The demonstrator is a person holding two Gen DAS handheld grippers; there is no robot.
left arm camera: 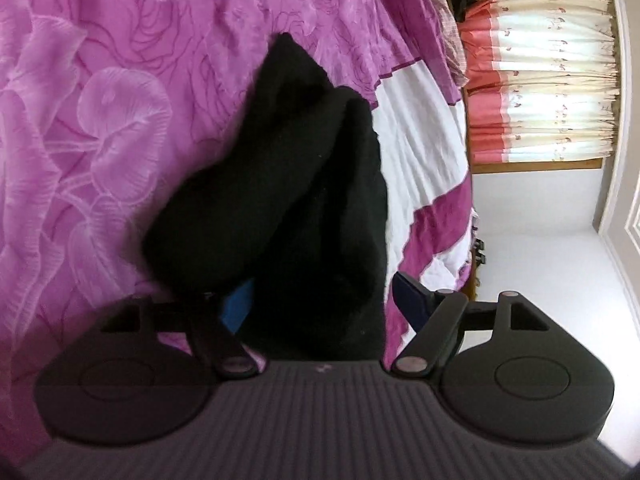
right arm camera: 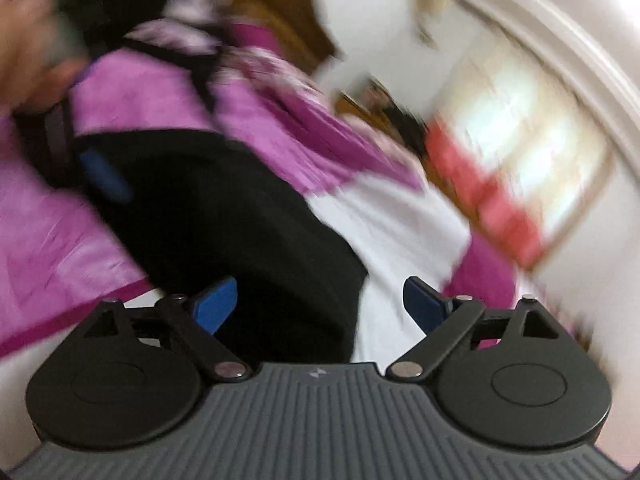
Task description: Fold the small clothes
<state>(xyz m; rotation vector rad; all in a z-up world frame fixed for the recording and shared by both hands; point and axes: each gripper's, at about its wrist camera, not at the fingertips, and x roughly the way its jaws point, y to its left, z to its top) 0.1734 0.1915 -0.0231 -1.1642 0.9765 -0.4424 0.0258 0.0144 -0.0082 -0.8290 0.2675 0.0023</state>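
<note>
A black garment (left arm camera: 288, 184) lies bunched on a purple floral bedspread (left arm camera: 100, 100). In the left wrist view it fills the space between the fingers of my left gripper (left arm camera: 324, 304), whose blue pads stand wide apart, one partly hidden by the cloth. In the blurred right wrist view the same black garment (right arm camera: 224, 216) lies ahead and to the left of my right gripper (right arm camera: 320, 304), which is open with its left pad (right arm camera: 216, 304) against the cloth. My left gripper (right arm camera: 92, 172) shows at the garment's far left edge there.
The bedspread has a white panel (left arm camera: 416, 140) with purple borders to the right of the garment. A curtained window (left arm camera: 544, 76) with red and cream curtains and a white wall lie beyond the bed. A hand (right arm camera: 28, 32) shows at the upper left, blurred.
</note>
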